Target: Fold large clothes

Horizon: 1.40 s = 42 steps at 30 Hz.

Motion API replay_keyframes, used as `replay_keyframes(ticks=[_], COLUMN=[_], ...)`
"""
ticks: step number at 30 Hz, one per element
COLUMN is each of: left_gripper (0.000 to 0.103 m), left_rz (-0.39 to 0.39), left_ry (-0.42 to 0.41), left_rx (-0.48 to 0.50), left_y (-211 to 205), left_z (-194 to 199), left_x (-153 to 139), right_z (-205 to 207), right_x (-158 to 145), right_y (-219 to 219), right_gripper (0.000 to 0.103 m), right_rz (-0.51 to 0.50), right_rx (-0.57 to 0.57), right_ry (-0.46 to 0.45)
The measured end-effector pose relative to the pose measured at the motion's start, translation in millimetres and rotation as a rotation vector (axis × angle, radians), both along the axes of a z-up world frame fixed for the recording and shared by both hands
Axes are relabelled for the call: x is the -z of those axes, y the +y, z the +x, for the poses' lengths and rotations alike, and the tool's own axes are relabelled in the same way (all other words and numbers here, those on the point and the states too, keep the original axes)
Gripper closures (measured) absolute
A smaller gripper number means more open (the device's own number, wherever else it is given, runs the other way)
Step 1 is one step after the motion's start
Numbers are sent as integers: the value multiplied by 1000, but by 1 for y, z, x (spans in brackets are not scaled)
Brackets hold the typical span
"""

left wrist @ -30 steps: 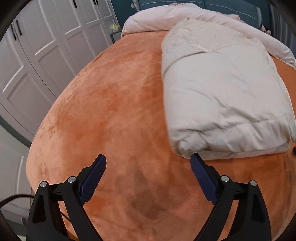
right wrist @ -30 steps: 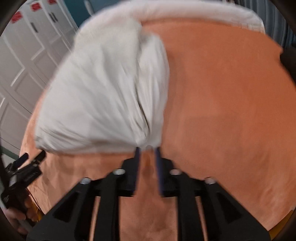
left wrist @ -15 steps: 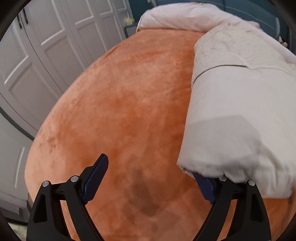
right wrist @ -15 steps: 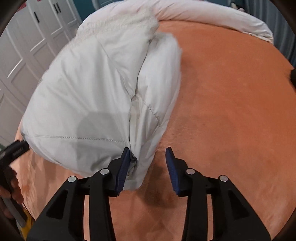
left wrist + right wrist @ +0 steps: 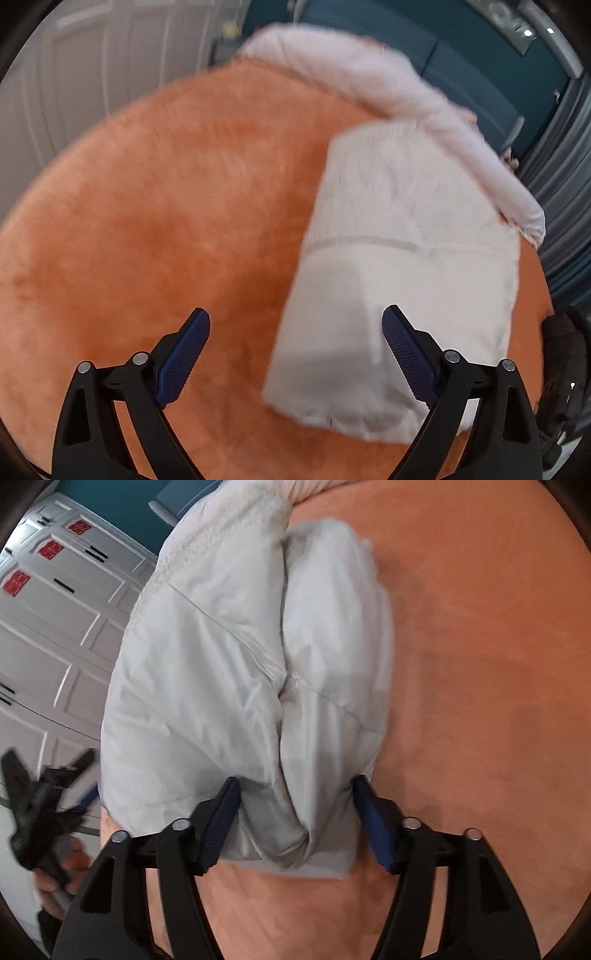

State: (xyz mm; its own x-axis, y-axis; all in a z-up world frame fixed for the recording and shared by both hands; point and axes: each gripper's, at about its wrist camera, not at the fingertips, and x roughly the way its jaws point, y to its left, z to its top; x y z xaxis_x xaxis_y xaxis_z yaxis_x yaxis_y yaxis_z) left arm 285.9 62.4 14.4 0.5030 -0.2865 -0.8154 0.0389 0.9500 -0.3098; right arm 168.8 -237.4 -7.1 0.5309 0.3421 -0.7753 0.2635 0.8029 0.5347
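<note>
A white padded jacket [image 5: 399,266] lies folded into a thick bundle on the orange bed cover [image 5: 166,221]. In the left wrist view my left gripper [image 5: 295,332] is open and empty above the jacket's near left corner. In the right wrist view the jacket [image 5: 229,672] shows a seam between two puffed folds. My right gripper [image 5: 295,801] is open wide, its jaws on either side of the jacket's near end, not closed on it. The left gripper [image 5: 44,805] shows blurred at the left edge there.
A pale pink rolled blanket [image 5: 388,88] lies along the bed's far side. White wardrobe doors [image 5: 48,635] stand to the left. A dark teal wall [image 5: 461,51] and grey curtains [image 5: 565,192] are beyond the bed. A dark object [image 5: 565,369] sits at the right.
My right gripper has opened wider and moved forward around the jacket's near end. My left gripper has lifted and swung away from the jacket's corner; its view is blurred by motion.
</note>
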Motion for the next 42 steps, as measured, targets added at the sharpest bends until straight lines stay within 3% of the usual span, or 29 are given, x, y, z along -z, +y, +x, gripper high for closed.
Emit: replay_keyframes(ticks=[2,3,4,6,10,14,18,23,26,29,39,42], left_gripper=[20,34,37,41,46,44,43,39,35,35,29,27], left_rz=[-16,-33,-34,61,89,143,116,217,282,336,360,375], left_ry=[4,8,12,-21,-26,-85,-63,-159,-168,-154,-156,-170], left_rx=[25,64,89,140,235,222,110,66,68,80,41,26], left_y=[-8,-17,-25,-45,-64,-76,-67,-67,-72,-79,-89,-97], left_z=[-1,-7,-14,-36,-97,-135,-130,-144,-149,-149,-173,-186], left_x=[6,6,5,-2,-2,-1,-7,-35,-34,-26,-32,-34], right_z=[5,3,-1,-16,-59,-72,-65,-43,-28,-27,-108,-122], right_x=[-8,-16,-24,-34,-33,-25,-39,-48,-37,-32,-91,-92], right_y=[3,2,1,-5,-31,-34,-30,-20,-14,-6,32,40], right_gripper=[92,98,98,100,100,96,95,93,92,85,81,68], right_rz=[-3,-18,-38,-79,-76,-119,-122,-203,-244,-250,-430,-506], right_rx=[-28,-42,-59,-80,-74,-114,-99,-94,-109,-88,-38,-36], right_ry=[-28,-43,-59,-79,-65,-47,-77,-112,-40,-16,-182,-195])
